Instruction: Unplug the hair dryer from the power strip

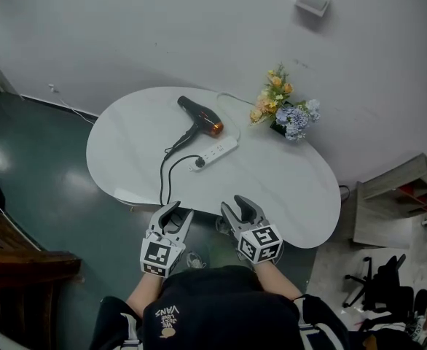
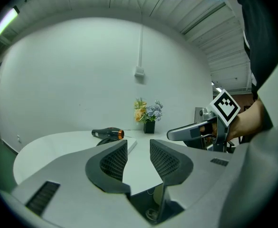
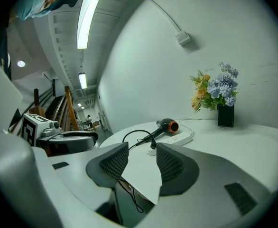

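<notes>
Head view, and the power strip [image 1: 217, 152] lies mid-way across the white table [image 1: 286, 188]. The hair dryer [image 1: 199, 117] rests just behind the strip, its black cord [image 1: 164, 177] looping round to the plug [image 1: 197, 165], which sits seated in the strip's near end. Flowers [image 1: 285, 108] stand beyond the strip, to its right. Well short of the strip, at the table's near edge, the left gripper [image 1: 177, 211] and right gripper [image 1: 233, 204] hover side by side, jaws spread on both, nothing between them.
</notes>
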`<state>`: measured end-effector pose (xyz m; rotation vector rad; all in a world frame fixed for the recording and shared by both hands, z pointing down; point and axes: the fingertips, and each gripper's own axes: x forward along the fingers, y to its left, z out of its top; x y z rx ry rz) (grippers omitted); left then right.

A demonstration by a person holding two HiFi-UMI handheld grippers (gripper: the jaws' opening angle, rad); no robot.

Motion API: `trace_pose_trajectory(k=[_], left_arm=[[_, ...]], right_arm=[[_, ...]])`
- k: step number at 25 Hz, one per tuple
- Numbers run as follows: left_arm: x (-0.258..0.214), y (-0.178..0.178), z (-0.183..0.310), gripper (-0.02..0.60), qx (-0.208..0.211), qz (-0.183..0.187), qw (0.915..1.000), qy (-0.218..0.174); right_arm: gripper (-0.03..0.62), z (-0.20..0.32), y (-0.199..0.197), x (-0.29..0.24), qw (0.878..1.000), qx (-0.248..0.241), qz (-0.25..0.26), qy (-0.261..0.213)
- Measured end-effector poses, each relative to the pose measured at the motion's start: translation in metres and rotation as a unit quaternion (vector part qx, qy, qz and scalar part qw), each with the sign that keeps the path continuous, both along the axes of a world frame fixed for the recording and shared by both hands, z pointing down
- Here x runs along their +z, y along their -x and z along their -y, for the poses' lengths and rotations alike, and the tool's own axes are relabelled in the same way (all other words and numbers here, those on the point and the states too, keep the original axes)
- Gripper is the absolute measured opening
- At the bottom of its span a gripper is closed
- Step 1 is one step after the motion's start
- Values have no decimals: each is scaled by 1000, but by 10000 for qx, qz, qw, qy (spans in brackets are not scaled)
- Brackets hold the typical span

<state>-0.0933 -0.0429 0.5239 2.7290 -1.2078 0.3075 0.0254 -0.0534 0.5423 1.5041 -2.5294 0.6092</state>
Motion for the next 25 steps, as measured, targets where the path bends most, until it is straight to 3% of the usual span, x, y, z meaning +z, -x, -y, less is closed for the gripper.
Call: trace_pose_trajectory(k=[25], left_arm=[[58,-47,100,167,-657,261,9957,596]], right_arm=[[167,123,-21,57,9960,-688,-309,478]])
